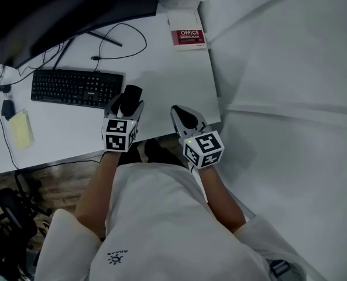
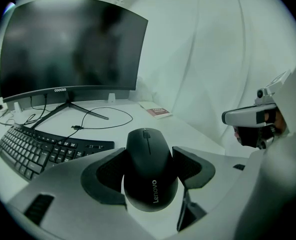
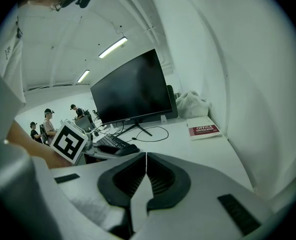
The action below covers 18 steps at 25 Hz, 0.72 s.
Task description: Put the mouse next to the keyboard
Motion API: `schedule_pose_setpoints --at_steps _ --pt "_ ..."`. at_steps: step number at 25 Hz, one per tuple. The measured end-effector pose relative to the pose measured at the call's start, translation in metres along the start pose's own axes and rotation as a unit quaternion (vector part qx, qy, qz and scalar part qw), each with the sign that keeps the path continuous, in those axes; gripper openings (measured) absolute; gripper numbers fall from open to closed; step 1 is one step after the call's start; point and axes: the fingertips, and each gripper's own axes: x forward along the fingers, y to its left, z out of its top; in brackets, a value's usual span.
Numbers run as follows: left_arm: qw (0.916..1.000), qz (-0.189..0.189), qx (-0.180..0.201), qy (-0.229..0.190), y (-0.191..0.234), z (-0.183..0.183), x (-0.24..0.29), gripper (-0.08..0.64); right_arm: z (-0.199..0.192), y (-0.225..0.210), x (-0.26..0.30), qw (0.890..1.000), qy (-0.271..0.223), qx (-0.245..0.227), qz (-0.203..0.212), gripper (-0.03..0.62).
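My left gripper (image 1: pixel 128 103) clamps the black mouse (image 2: pixel 150 169) just right of the keyboard (image 1: pixel 76 87); my right gripper (image 1: pixel 184 117) (near the desk (image 1: pixel 161 78) corner) is pressed closed.

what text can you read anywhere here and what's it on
"Lenovo": on the mouse.
"OFFICE WRITING BOOK": on the red-and-white book.
"coocaa", as far as it reads: on the lower edge of the monitor.
Key legends on the keyboard and the shirt logo: too small to read.
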Motion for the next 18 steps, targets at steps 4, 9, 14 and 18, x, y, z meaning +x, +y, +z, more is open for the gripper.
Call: schedule_pose_setpoints --at_steps 4,9,14,18 --pt "0.9999 0.011 0.002 0.008 0.001 -0.011 0.015 0.302 -0.008 -0.006 0.005 1.0 0.002 -0.001 0.006 0.019" --pt "0.9995 0.021 0.0 0.025 0.001 -0.021 0.028 0.302 -0.011 -0.012 0.009 1.0 0.007 -0.001 0.012 0.02" --pt "0.9988 0.035 0.0 0.036 0.002 -0.028 0.04 0.302 -0.014 -0.019 0.011 1.0 0.011 0.0 0.016 0.02" --pt "0.9983 0.043 0.007 0.039 0.004 -0.033 0.049 0.302 -0.021 -0.025 0.011 1.0 0.015 0.001 0.017 0.02"
